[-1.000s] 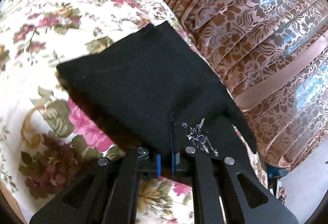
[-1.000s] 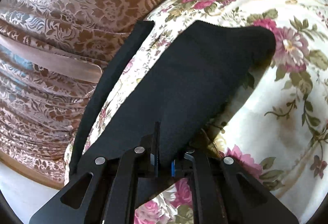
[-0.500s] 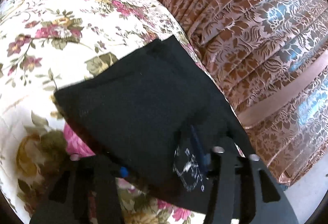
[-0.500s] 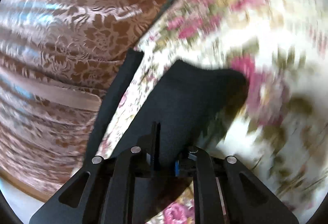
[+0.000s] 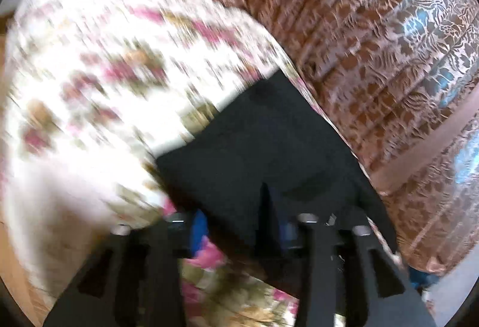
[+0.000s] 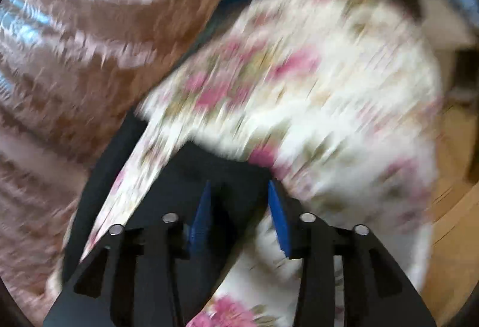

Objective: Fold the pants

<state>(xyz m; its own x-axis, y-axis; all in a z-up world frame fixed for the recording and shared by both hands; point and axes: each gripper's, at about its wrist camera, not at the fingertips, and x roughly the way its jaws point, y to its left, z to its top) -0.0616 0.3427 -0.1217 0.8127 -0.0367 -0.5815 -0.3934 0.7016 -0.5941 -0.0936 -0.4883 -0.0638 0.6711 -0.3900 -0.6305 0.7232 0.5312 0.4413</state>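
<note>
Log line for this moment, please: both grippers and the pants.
left gripper: open | right gripper: open | black pants: on floral sheet, released | views: motion-blurred

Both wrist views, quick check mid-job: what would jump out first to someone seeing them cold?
The black pants stand out first, a dark slab on the pale floral cover, right in front of the left gripper, whose fingers stand apart. Next, the glossy brown patterned drape filling the upper right of the left view. In the right view, the right gripper shows bright blue pads, spread open over the pants' edge; both views are motion-blurred.
</note>
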